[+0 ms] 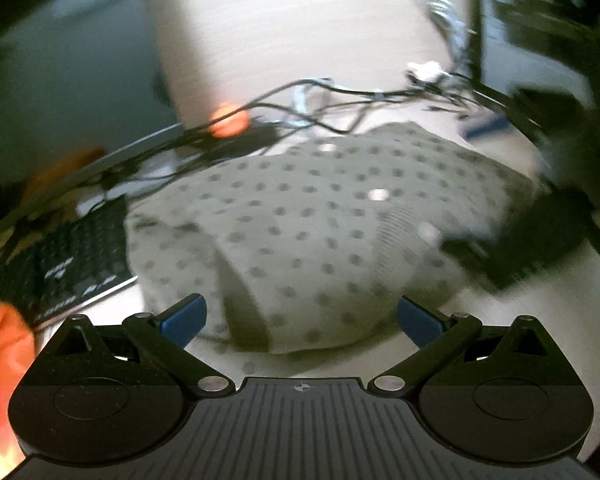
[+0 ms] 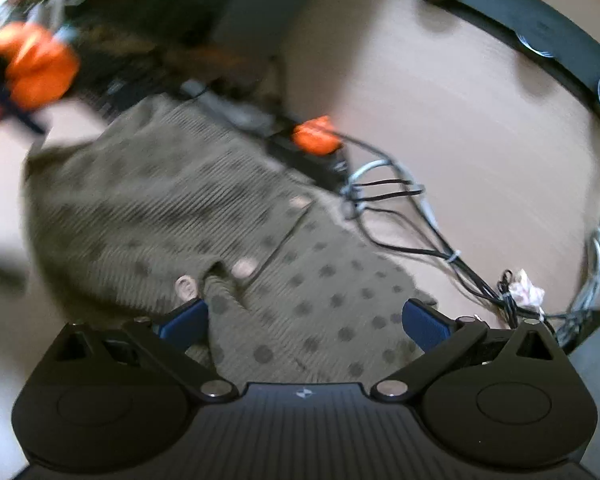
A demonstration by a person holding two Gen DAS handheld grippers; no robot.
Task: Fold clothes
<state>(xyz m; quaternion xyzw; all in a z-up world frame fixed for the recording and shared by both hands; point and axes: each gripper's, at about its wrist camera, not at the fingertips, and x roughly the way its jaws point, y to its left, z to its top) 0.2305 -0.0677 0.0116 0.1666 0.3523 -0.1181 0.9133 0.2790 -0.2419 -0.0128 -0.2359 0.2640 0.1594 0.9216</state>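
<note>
Left wrist view: the left tongs [image 1: 302,316] stand wide apart and hold nothing, poised just short of the near edge of the cardigan [image 1: 320,224], a pale knit with grey dots and white buttons that lies bunched and partly doubled over on the counter [image 1: 284,32]. Beyond the cardigan runs a tangle of cables [image 1: 340,108]; to its left lies a keyboard [image 1: 72,264]; an orange-gloved hand [image 1: 0,364] shows at the lower left edge. At the cardigan's right edge a dark blurred shape, probably the other tool, cannot be read clearly. Right wrist view: the right tongs [image 2: 304,320] are likewise spread apart and empty, directly over the cardigan [image 2: 172,208], whose button band and a raised fold lie just ahead of the blue pads. The cables [image 2: 412,216] run just beside the cardigan's far edge, and a small orange item [image 2: 316,140] sits among them. Both views are smeared, so the exact fold lines cannot be told, nor whether this heap is a fold half made or a garment yet to be spread. Risks, as judged: tongs closing on the doubled part could pinch several layers and drag the whole heap; a pull toward the far edge could snag the cables; a sweep to the left could strike the keyboard.
</note>
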